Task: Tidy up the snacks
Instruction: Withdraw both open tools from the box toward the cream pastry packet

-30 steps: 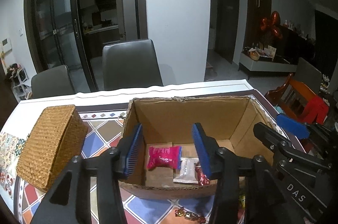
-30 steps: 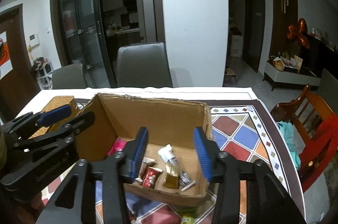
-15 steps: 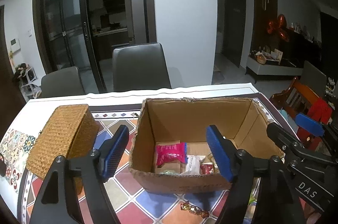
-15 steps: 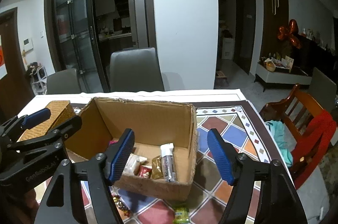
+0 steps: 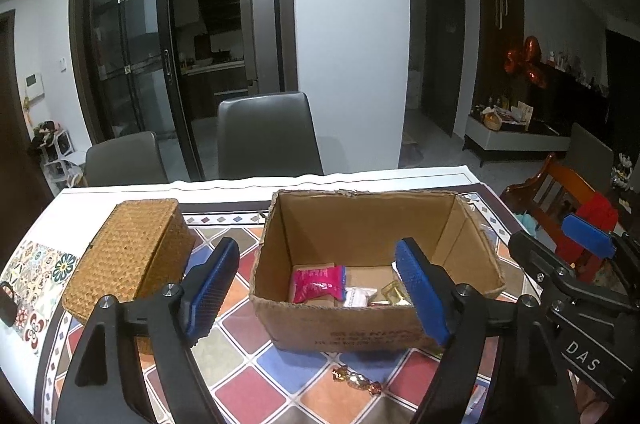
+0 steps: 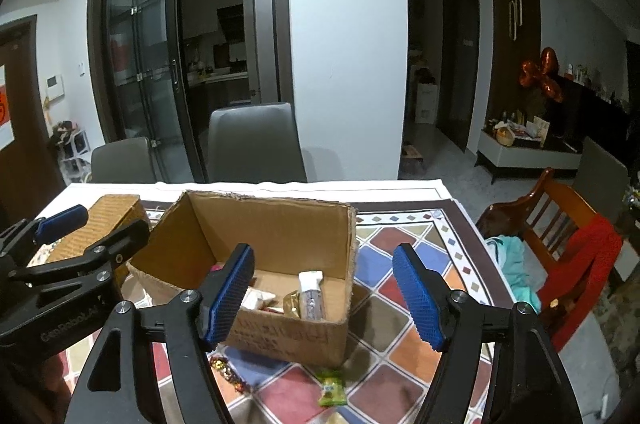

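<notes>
An open cardboard box [image 5: 372, 328] stands on the tiled tablecloth and also shows in the right wrist view [image 6: 304, 332]. Inside lie a pink packet [image 5: 318, 282], a white packet [image 5: 358, 298], a gold packet [image 5: 390, 298] and a white tube [image 6: 311, 294]. My left gripper [image 5: 320, 294] is open and empty, held above the box's near wall. My right gripper [image 6: 324, 298] is open and empty, in front of the box's right half. Loose wrapped candies [image 5: 356, 380] and a green candy [image 6: 332, 386] lie on the table in front of the box.
A woven lidded basket [image 5: 132, 256] sits left of the box. Grey chairs [image 5: 266, 133] stand behind the table. A wooden chair with red cloth [image 6: 576, 260] is at the right. More candies [image 6: 224, 370] lie near the box's front left corner.
Both grippers have opened wider and pulled back and up from the box. The box now looks smaller and farther away in both views.
</notes>
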A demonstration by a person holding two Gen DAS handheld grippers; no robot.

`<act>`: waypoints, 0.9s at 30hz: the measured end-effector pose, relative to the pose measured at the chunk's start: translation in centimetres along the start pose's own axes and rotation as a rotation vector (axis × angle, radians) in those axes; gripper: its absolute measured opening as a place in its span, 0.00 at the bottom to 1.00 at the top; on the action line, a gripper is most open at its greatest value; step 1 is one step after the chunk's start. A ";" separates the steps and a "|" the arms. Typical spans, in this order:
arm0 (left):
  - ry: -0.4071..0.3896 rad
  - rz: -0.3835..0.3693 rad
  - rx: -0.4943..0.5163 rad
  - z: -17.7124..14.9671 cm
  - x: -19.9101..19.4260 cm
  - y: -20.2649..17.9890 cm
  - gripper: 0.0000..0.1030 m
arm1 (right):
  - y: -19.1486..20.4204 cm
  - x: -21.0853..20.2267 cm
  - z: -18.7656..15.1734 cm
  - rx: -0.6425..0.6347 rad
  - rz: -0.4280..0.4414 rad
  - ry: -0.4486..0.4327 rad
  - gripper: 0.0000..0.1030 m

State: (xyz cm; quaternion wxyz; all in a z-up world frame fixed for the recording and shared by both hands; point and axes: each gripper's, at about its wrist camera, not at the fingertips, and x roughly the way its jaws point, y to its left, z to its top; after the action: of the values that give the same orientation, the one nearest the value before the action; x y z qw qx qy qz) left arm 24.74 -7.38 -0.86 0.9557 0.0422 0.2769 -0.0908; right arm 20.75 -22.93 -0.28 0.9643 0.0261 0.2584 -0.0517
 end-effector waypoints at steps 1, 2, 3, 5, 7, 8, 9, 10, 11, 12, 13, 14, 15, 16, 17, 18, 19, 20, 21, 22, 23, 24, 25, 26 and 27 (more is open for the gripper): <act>0.000 -0.002 0.000 -0.1 -0.3 -0.1 0.78 | 0.0 -0.2 0.1 0.001 -0.002 -0.002 0.70; -0.002 -0.002 0.000 -0.1 -0.5 -0.2 0.78 | -0.1 -0.5 0.0 0.001 -0.003 -0.004 0.70; -0.003 -0.002 -0.001 -0.1 -0.6 -0.2 0.78 | -0.2 -0.8 0.0 0.002 -0.003 -0.007 0.70; -0.006 -0.004 -0.001 -0.1 -1.1 -0.3 0.78 | -0.3 -1.2 0.0 0.002 -0.005 -0.012 0.70; -0.008 -0.004 -0.001 -0.2 -1.6 -0.4 0.78 | -0.3 -1.7 -0.1 0.003 -0.006 -0.017 0.70; -0.009 -0.004 -0.001 -0.3 -1.8 -0.4 0.78 | -0.4 -2.0 -0.2 0.003 -0.006 -0.019 0.70; -0.011 -0.004 -0.002 -0.4 -2.0 -0.4 0.78 | -0.4 -2.2 -0.2 0.003 -0.006 -0.022 0.70; -0.013 -0.003 -0.002 -0.4 -2.3 -0.5 0.78 | -0.4 -2.4 -0.2 0.002 -0.007 -0.024 0.70; -0.014 -0.004 -0.003 -0.4 -2.5 -0.5 0.78 | -0.4 -2.7 -0.3 0.002 -0.007 -0.026 0.70; -0.015 -0.004 -0.003 -0.5 -2.7 -0.5 0.78 | -0.3 -2.9 -0.4 0.002 -0.006 -0.028 0.70; -0.015 -0.003 -0.003 -0.6 -2.9 -0.6 0.78 | -0.4 -3.1 -0.4 0.001 -0.007 -0.030 0.70; -0.015 -0.003 -0.004 -0.6 -3.1 -0.6 0.78 | -0.3 -3.3 -0.5 0.001 -0.007 -0.031 0.70; -0.015 -0.003 -0.004 -0.6 -3.1 -0.6 0.78 | -0.4 -3.5 -0.6 0.000 -0.006 -0.032 0.70; -0.016 -0.003 -0.005 -0.8 -3.3 -0.7 0.78 | -0.4 -3.7 -0.7 0.000 -0.006 -0.033 0.70; -0.016 -0.002 -0.005 -1.0 -3.5 -0.7 0.78 | -0.5 -3.9 -0.8 0.000 -0.006 -0.034 0.70; -0.016 -0.002 -0.005 -1.2 -3.7 -0.7 0.78 | -0.5 -4.1 -0.9 0.000 -0.005 -0.035 0.70; -0.016 -0.003 -0.006 -1.3 -3.9 -0.7 0.78 | -0.6 -4.3 -0.9 0.001 -0.005 -0.036 0.70; -0.016 -0.002 -0.006 -1.4 -4.1 -0.8 0.78 | -0.7 -4.5 -1.0 0.001 -0.005 -0.038 0.70; -0.016 -0.001 -0.006 -1.5 -4.2 -0.8 0.78 | -0.8 -4.7 -1.1 0.001 -0.005 -0.039 0.70; -0.017 -0.001 -0.007 -1.7 -4.5 -0.8 0.78 | -0.9 -4.8 -1.1 0.001 -0.005 -0.039 0.70; -0.016 -0.001 -0.008 -1.8 -4.6 -0.9 0.78 | -1.0 -5.0 -1.2 0.002 -0.006 -0.040 0.70; -0.016 0.000 -0.008 -1.9 -4.7 -1.0 0.78 | -1.1 -5.2 -1.3 0.002 -0.006 -0.041 0.70; -0.017 0.000 -0.007 -2.1 -4.9 -1.1 0.78 | -1.2 -5.3 -1.4 0.001 -0.007 -0.041 0.70; -0.017 0.000 -0.007 -2.3 -5.1 -1.2 0.78 | -1.3 -5.5 -1.5 0.000 -0.008 -0.042 0.70; -0.017 0.000 -0.007 -2.4 -5.2 -1.4 0.78 | -1.2 -5.8 -1.8 -0.003 -0.009 -0.042 0.70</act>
State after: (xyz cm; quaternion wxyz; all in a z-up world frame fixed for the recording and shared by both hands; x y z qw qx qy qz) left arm 18.89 -7.61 -0.16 0.9581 0.0380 0.2693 -0.0900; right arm 14.75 -23.51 1.00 0.9693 0.0226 0.2385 -0.0562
